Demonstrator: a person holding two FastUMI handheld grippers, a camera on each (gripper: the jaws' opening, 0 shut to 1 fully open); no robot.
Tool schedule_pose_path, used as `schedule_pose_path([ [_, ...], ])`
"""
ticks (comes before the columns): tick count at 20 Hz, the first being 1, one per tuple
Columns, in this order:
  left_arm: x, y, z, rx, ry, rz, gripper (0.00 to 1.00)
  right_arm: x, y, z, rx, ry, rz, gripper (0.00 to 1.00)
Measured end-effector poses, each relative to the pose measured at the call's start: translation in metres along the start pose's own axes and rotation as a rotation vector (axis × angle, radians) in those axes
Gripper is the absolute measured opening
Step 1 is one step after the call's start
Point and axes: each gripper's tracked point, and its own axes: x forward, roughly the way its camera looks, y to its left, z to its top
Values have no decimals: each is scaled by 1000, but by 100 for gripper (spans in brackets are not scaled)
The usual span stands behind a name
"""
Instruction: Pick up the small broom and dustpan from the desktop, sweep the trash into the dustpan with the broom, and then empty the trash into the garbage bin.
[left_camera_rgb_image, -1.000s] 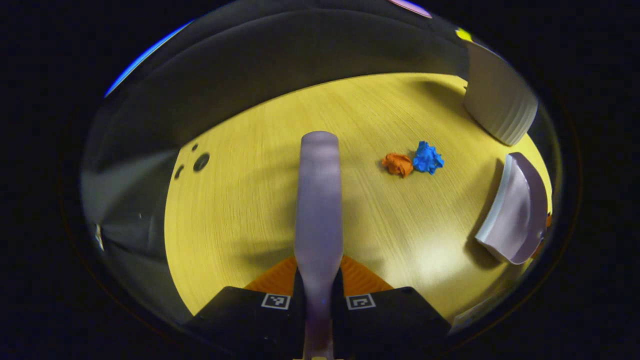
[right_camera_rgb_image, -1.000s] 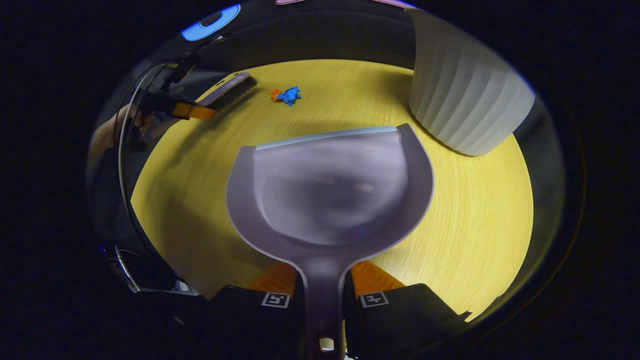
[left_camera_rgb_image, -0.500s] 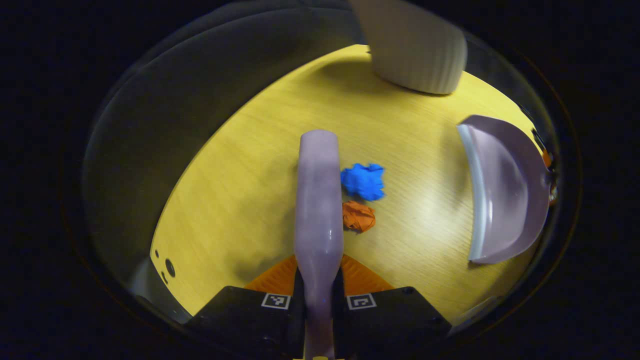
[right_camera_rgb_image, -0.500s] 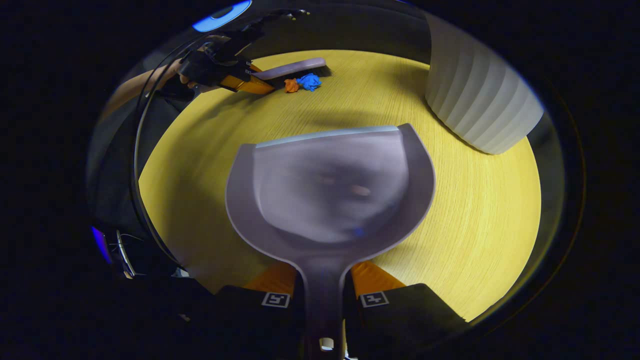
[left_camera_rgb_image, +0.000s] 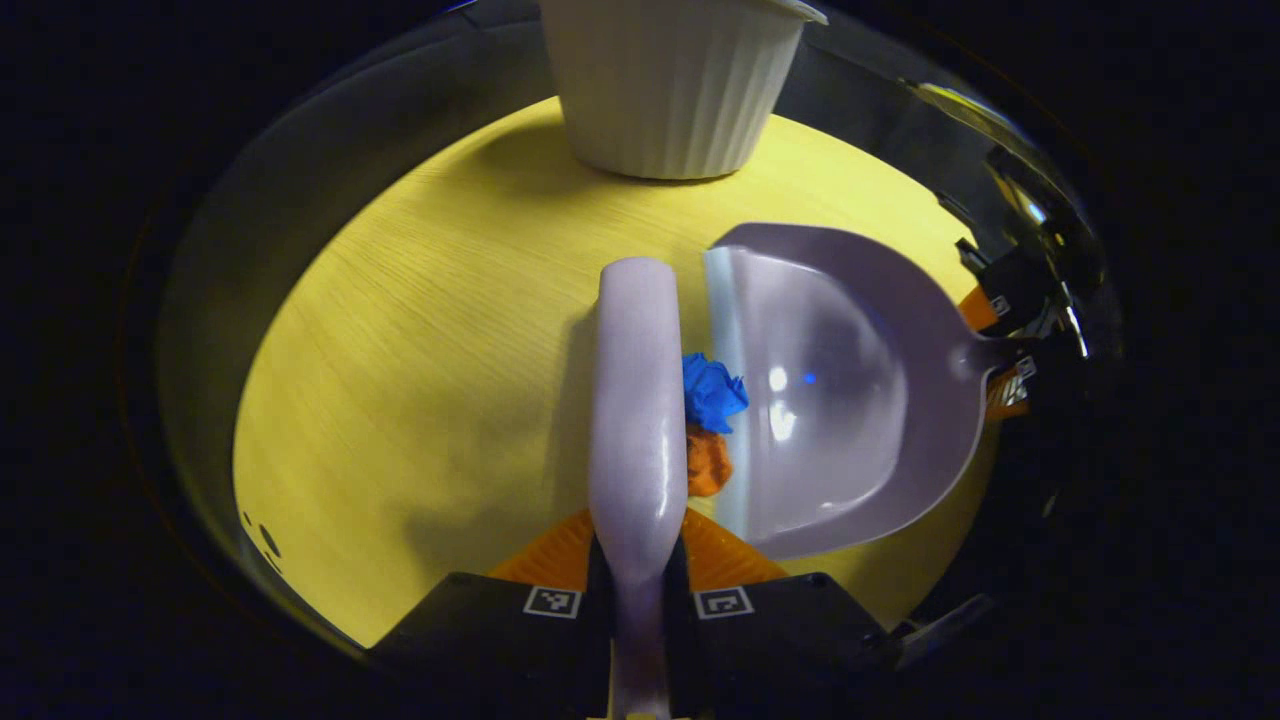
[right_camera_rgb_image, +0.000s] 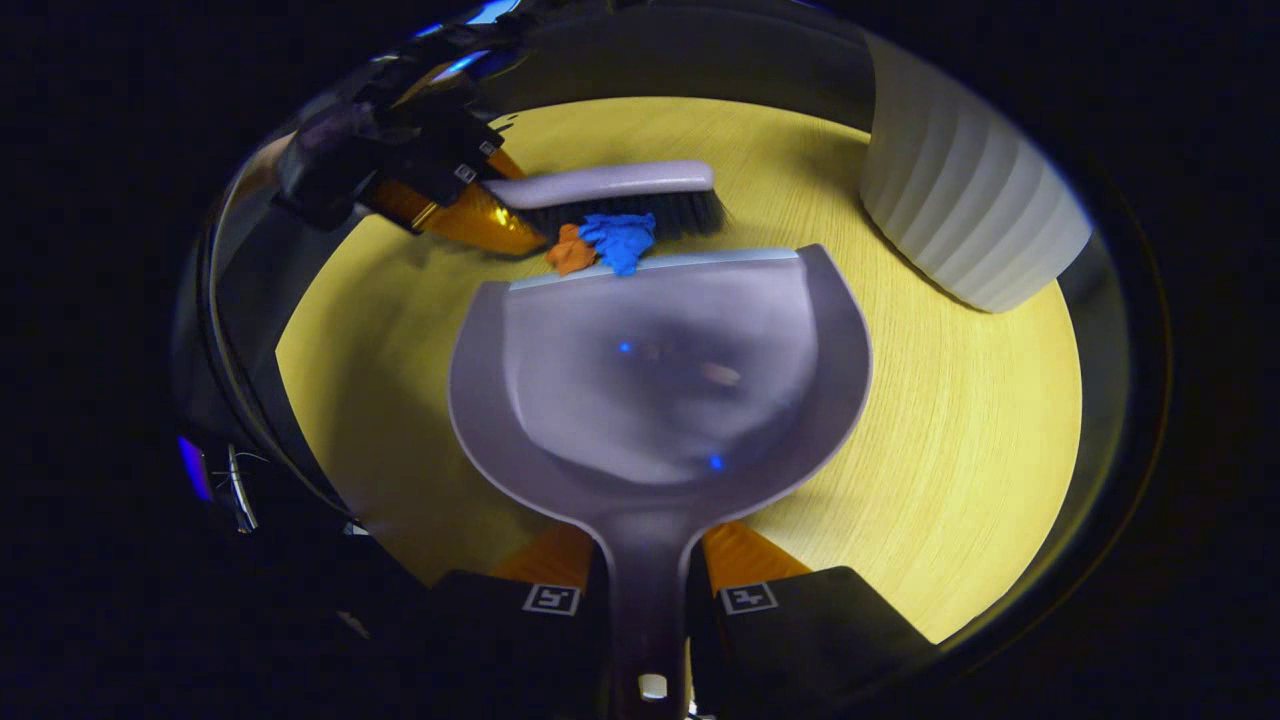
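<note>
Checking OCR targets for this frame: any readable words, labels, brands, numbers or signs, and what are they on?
No readable words, brands or numbers.
Left claw: two square black-and-white coded markers, patterns and not text.
Right claw: two of the same markers, no text.
Broom, dustpan, white ribbed garbage bin, blue paper wad, orange paper wad: no visible print.

Between broom (left_camera_rgb_image: 638, 400) and dustpan (left_camera_rgb_image: 850, 390): a narrow gap, plugged by the blue paper wad (left_camera_rgb_image: 712, 392) and orange paper wad (left_camera_rgb_image: 706, 462) at the pan's lip.
Ahead of the broom tip: bare tabletop (left_camera_rgb_image: 420, 330), then the ribbed white bin (left_camera_rgb_image: 670, 85).
Broom's far side from the pan: open tabletop.
Right of the dustpan: open tabletop, with the bin (right_camera_rgb_image: 965, 200) ahead-right.
</note>
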Motion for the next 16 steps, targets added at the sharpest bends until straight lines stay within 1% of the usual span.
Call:
schedule_pose_path([
  [1, -3, -25, -1, -28, -2, -35, 28, -2, 2, -3, 1, -3, -1, 36],
  [2, -5, -41, -3, -66, -7, -65, 29, -1, 3, -4, 12, -10, -5, 36],
  [3, -7, -50, -4, -97, -16, -89, 27, 0, 2, -4, 23, -17, -9, 36],
  [4, -9, -55, -4, -124, -28, -93, 27, 2, 2, -4, 26, -22, -10, 36],
  [6, -14, -58, -5, -181, -54, -58, 27, 2, -1, -4, 36, -30, -19, 36],
  [9, -34, -58, -6, -241, -165, -1, 27, 2, -2, 0, 60, -40, -43, 36],
  [11, -50, -65, -15, -290, -193, 39, 27, 0, -1, 2, 77, -56, -55, 36],
  [13, -54, -54, -42, -368, -240, 80, 27, -4, -2, 0, 90, -73, -66, 36],
  [14, -53, -50, -54, -407, -252, 91, 27, -11, -4, 1, 88, -82, -85, 36],
  [15, -47, -48, -69, -442, -258, 103, 29, -19, -5, 3, 78, -85, -105, 36],
  [16, -42, -45, -83, -468, -261, 123, 29, -27, -7, 5, 58, -82, -127, 36],
])
